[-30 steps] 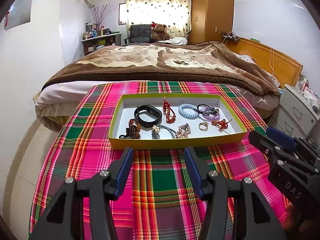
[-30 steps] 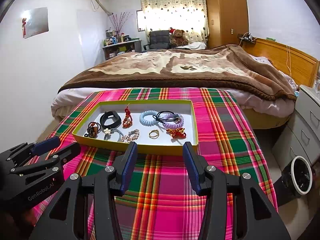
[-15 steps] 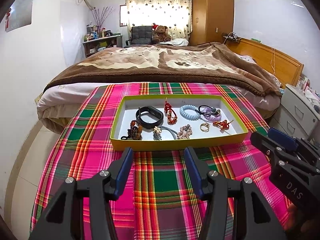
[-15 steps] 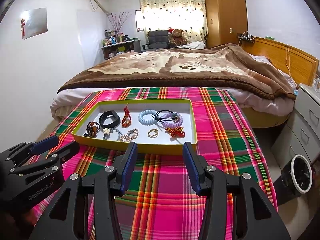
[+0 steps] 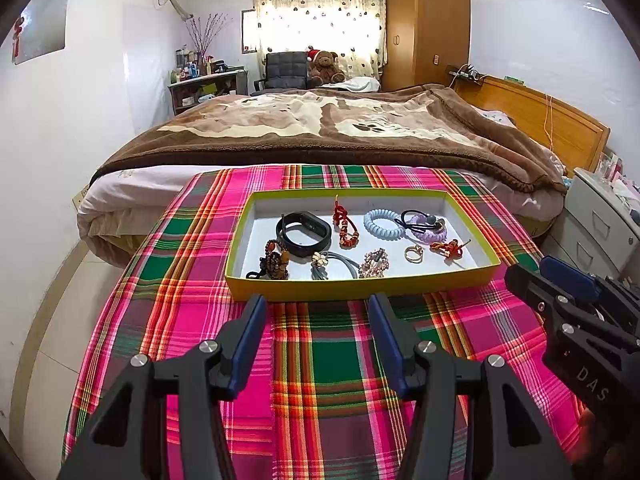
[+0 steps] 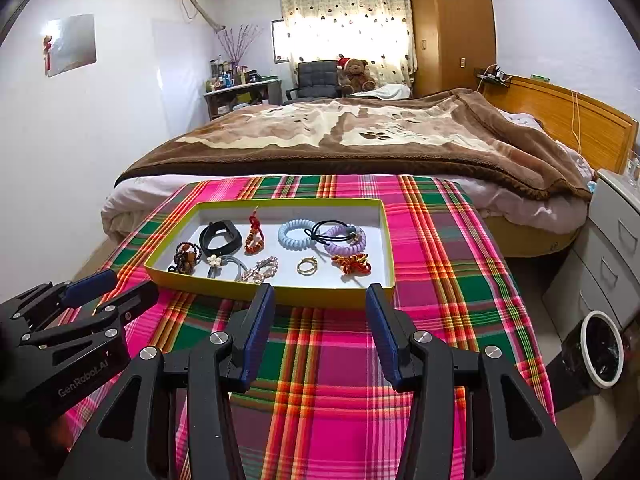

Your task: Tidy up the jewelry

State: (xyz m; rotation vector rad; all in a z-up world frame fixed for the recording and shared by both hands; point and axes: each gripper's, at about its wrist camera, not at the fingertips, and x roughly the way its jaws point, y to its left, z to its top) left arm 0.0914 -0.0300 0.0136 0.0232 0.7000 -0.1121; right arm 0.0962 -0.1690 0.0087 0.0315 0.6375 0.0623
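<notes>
Left gripper (image 5: 316, 304): black, blue-padded fingers spread apart, nothing between them, above the plaid cloth (image 5: 336, 368) short of the tray.
Tray (image 5: 360, 290): shallow yellow-rimmed cardboard box with white floor, lay on the pink, green and orange cloth.
Jewelry, left to right: brown beaded bracelet (image 5: 275, 262), black wristband (image 5: 304, 233), red beaded cord (image 5: 345, 226), pale blue spiral hair tie (image 5: 383, 224), gold ring (image 5: 413, 254), lilac spiral tie (image 5: 428, 229).
Right gripper (image 6: 320, 296): fingers parted and empty, just before the tray's near wall.
</notes>
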